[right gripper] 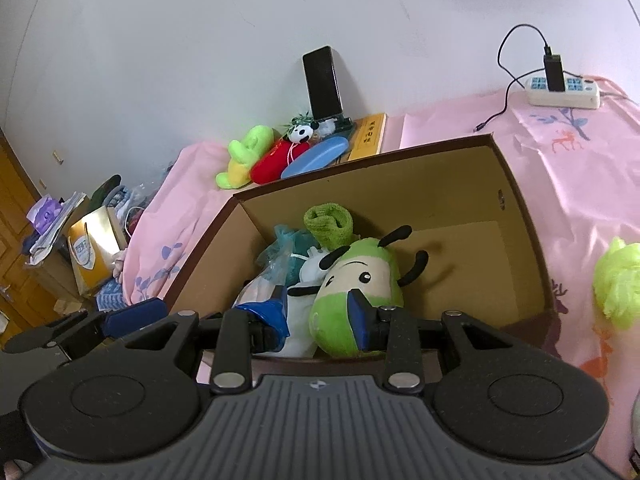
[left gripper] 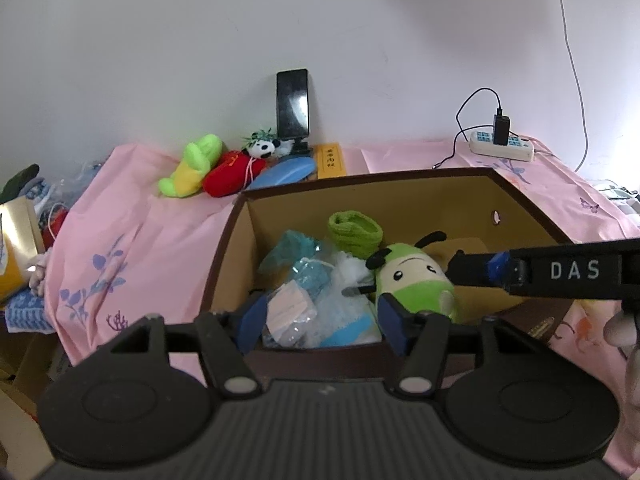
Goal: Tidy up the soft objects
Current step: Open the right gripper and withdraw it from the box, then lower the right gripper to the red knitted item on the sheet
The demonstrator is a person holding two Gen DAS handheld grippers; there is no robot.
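A brown cardboard box point(left gripper: 360, 178) point(right gripper: 360, 164) stands open on the pink cloth. Inside lie a green bug plush point(left gripper: 416, 276) point(right gripper: 352, 280), a rolled green towel point(left gripper: 354, 232) point(right gripper: 328, 220), teal mesh point(left gripper: 296, 248) and a clear plastic bag point(left gripper: 296, 304). My left gripper point(left gripper: 325, 320) hangs open over the box's near wall, above the bag, with nothing between its pads. My right gripper point(right gripper: 318, 312) is just above the plush with its jaws slightly apart and nothing pinched. From the left wrist view it point(left gripper: 456, 266) reaches in from the right, beside the plush's head.
At the back by the wall lie a green-yellow plush point(left gripper: 192, 164), a red plush point(left gripper: 230, 174), a panda point(left gripper: 262, 148), a blue case point(left gripper: 286, 172) and a phone on a stand point(left gripper: 293, 104). A power strip point(left gripper: 502, 146) sits far right. A neon-green fluffy thing point(right gripper: 618, 284) lies right of the box.
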